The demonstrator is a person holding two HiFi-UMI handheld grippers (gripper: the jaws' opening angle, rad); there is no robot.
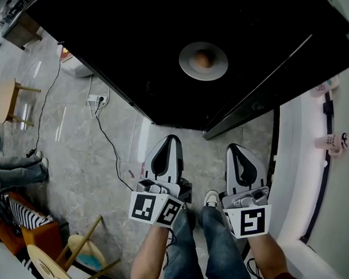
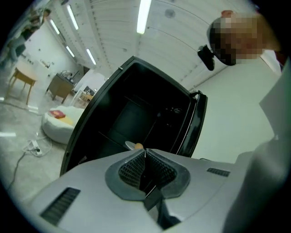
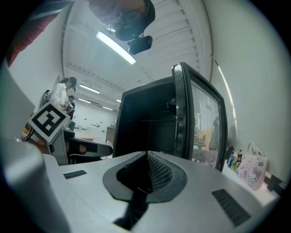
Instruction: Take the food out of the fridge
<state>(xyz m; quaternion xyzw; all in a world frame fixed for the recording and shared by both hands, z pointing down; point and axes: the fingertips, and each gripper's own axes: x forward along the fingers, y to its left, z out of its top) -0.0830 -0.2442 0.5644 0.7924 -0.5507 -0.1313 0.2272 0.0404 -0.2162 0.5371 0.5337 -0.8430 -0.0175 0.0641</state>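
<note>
The black fridge (image 1: 160,45) fills the upper frame of the head view, its door open. Below it, the left gripper (image 1: 170,139) and right gripper (image 1: 235,146) both have jaws pressed together, holding nothing. Inside, 1 plate (image 1: 186,66) carries the round food (image 1: 203,59), above and between both tips; the left gripper seems aimed at it.

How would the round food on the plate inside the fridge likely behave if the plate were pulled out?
The round food looks smooth and egg-like, so it would probably roll if the plate tilts. The plate seems shallow, so its rim may not stop it.
</note>
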